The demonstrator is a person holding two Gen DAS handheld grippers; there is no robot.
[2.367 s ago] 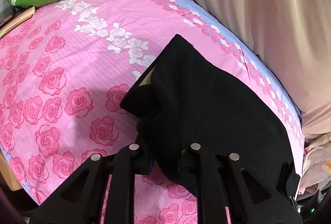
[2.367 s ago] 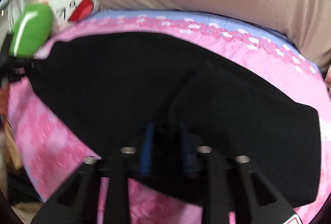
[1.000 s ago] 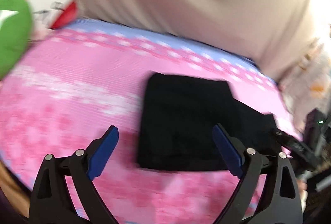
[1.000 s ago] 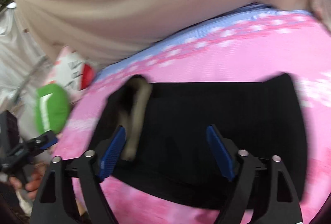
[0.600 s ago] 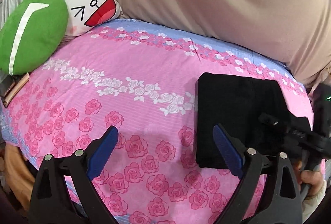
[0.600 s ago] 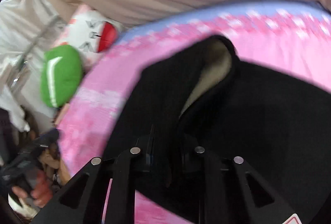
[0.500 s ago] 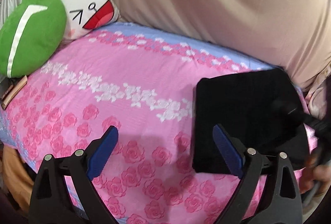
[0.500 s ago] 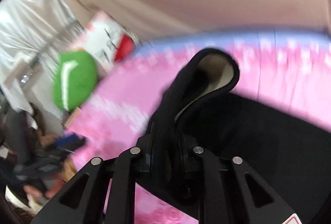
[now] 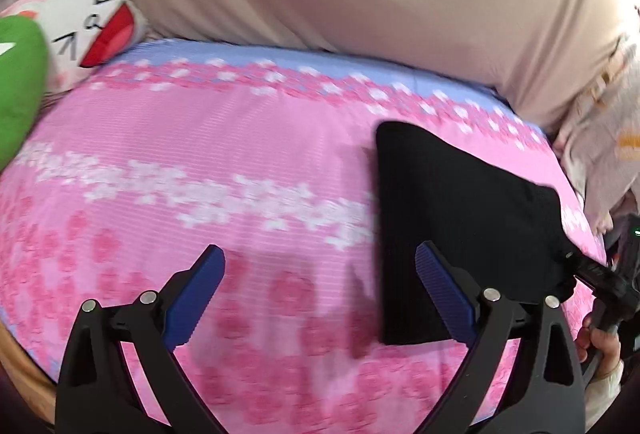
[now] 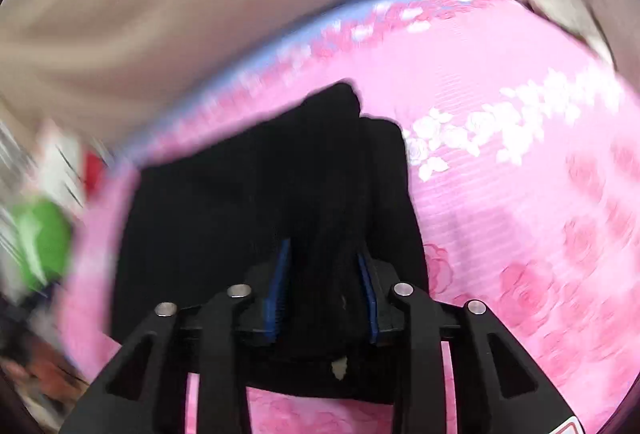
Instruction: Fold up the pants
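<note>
Black, thick and soft-looking, the folded pair of black fabric pants lies on the pink rose-patterned bed sheet toward the bed's right side, already brought down to a compact block, with one thick edge bunched up between the blue pads of the right claw. That claw's jaws have just been opening a little, but the fabric fills the gap and the pads look to press on it from both sides, so I read it as grasping the pants rather than released. The left claw stands wide apart and empty over bare sheet just beside the pants' near left corner, its right pad overlapping the black edge in view; whether it touches the cloth I cannot tell. To my eye this is a last fold or a tidy-up of the bundle. To do it well, the right claw should carry its bunched edge across and lay it flush on the opposite edge, low and slow so the layers beneath do not drag or fan out. The left claw could come down on the near corner to pin the stack. Letting go only once the edge lies flat should keep the thick fabric from springing open. The green plush cushion and the white cartoon-face pillow lie well apart at the bed's far left, out of the way.
</note>
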